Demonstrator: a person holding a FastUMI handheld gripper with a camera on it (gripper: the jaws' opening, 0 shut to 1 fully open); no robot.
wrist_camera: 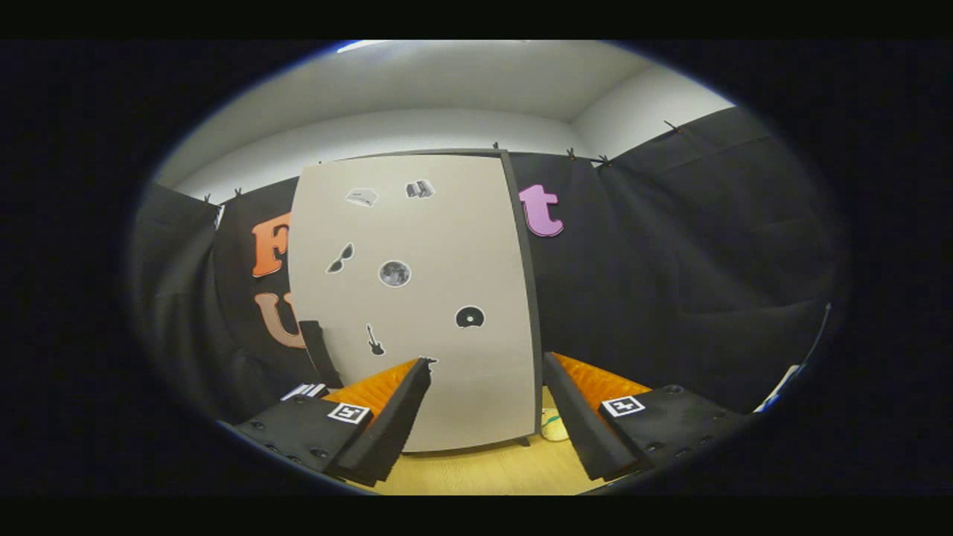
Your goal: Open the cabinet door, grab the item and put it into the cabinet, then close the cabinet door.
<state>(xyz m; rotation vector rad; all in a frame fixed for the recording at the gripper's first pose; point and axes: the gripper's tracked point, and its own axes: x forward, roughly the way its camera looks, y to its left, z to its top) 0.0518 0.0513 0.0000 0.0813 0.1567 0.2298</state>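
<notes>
Your tongs point(488, 387) stand wide apart, nothing between fingers. Cabinet point(413, 298) upright on wooden worktop point(484, 469), just ahead of fingers; door point(439, 223) shut, pale, w/ small stickers (sunglasses, guitar, disc etc.). Dark handle point(320, 353) at door's lower left, just beyond left finger. Small pale item point(555, 428) on worktop beside cabinet's lower right corner, partly hidden by right finger – can't tell what it is. Black cloth wall point(707, 283) behind and to both sides

The gripper point(488, 380) was held level, pointing toward twelve o'clock. Its fingers point(406, 406) stood spread wide apart, gripping nothing.
</notes>
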